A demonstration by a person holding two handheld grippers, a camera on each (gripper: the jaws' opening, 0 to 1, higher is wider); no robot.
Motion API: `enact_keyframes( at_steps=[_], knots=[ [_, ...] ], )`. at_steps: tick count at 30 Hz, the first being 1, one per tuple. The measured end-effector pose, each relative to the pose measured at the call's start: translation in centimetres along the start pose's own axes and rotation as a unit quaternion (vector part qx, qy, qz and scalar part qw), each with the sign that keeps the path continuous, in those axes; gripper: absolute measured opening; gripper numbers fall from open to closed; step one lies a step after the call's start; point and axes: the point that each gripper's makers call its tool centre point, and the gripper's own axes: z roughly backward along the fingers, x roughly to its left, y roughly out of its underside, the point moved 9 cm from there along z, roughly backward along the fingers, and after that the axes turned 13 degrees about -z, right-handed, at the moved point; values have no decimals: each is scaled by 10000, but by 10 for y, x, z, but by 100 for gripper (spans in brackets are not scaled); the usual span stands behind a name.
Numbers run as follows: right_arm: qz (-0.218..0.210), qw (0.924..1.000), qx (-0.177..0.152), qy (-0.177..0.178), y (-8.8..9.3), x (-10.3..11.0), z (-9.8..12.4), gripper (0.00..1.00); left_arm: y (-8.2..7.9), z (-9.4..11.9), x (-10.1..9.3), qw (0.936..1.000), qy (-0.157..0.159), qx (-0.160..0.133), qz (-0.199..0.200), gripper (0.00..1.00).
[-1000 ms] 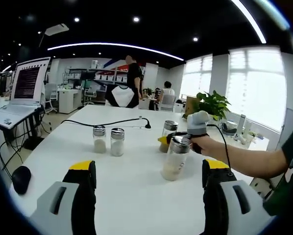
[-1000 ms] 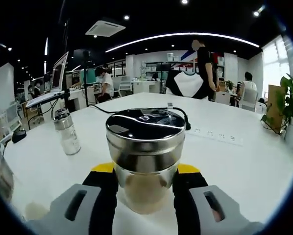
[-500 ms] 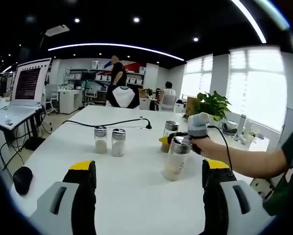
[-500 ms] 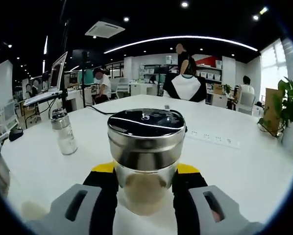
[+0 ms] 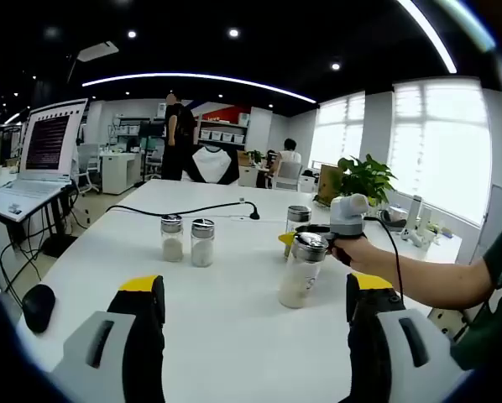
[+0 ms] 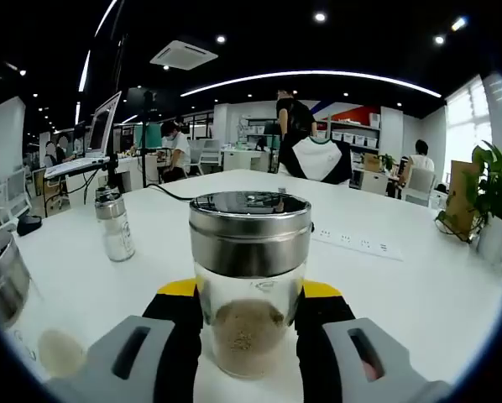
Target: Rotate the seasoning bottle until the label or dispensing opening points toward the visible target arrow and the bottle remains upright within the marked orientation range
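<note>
We are working at a broad white table (image 5: 226, 327) in an open-plan office, under a dark ceiling with spot lights and a curved light strip. In the right gripper view, the right gripper (image 6: 249, 336) pinches the seasoning bottle (image 6: 250, 281) between its black, yellow-tipped jaws — the glass body upright, steel cap on top, pale grains settled at the bottom. In the left gripper view that same bottle (image 5: 300, 270) stands at about 3 o'clock from centre, with a hand (image 5: 364, 254) behind it. The left gripper (image 5: 255, 327) has its jaws spread wide over bare tabletop, gripping nothing.

Two small shakers (image 5: 187, 240) stand side by side near the table's middle, at about 10 o'clock from the bottle, and another jar (image 5: 297, 220) sits just behind it. A black cable (image 5: 184, 210) trails across the far tabletop. A laptop (image 5: 37, 155) is raised at 9 o'clock, a potted plant (image 5: 364, 178) sits by the bright windows at 2 o'clock — and a person (image 5: 177, 138) stands in the background.
</note>
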Motion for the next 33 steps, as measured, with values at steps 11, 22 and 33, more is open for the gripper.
enact_keyframes(
  at_steps=[11,22,33],
  knots=[
    [-120,9998,-120,63,10,-7,45,41,0,0,-1,10000,19,5,3,94],
    [-317,9994,-134,97,22,0,90,41,1,-4,-9,9999,152,7,-1,94],
    [-382,9992,-153,10,28,13,105,41,-1,-2,-10,9999,147,-13,-12,94]
  ],
)
